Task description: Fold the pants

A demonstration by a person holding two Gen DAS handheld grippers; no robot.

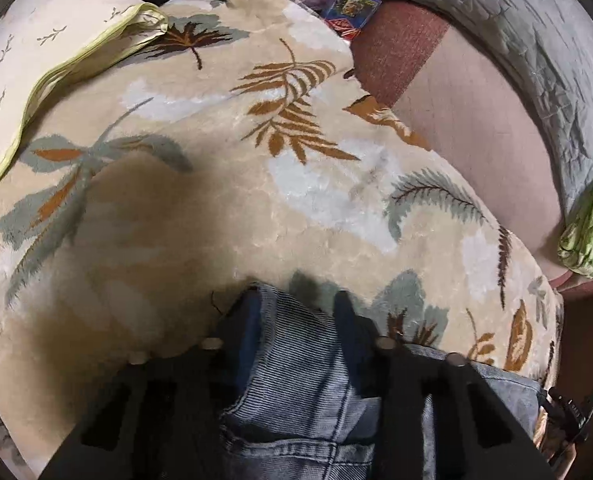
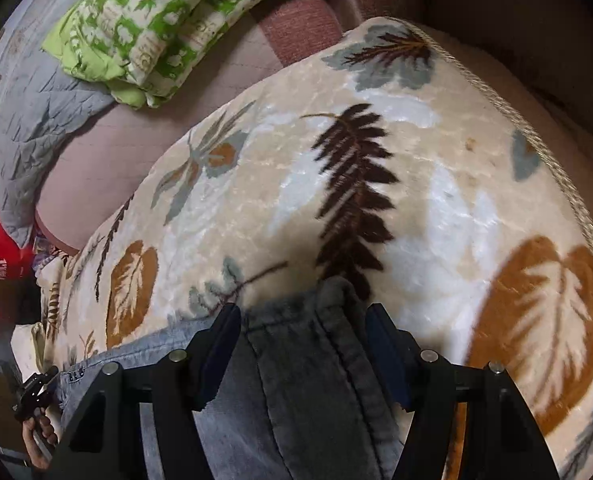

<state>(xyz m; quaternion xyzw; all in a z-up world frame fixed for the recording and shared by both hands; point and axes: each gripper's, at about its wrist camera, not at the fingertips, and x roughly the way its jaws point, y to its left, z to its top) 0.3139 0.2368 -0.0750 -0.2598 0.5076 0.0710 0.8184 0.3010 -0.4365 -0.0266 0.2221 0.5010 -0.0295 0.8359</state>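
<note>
Both claws pinch an edge of the faded blue denim pants (image 1: 296, 380) over the bed.

The left claw (image 1: 296, 304) and right claw (image 2: 302, 318) each hold denim, the garment trailing back under them above the cream leaf-patterned plush blanket (image 2: 376, 184). Most of the pants are cut off below; their long axis is unclear.

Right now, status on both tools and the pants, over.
Left tool and right tool each clamp denim. Pants bunched at near edge of leaf blanket. Blanket ahead unobstructed.
</note>
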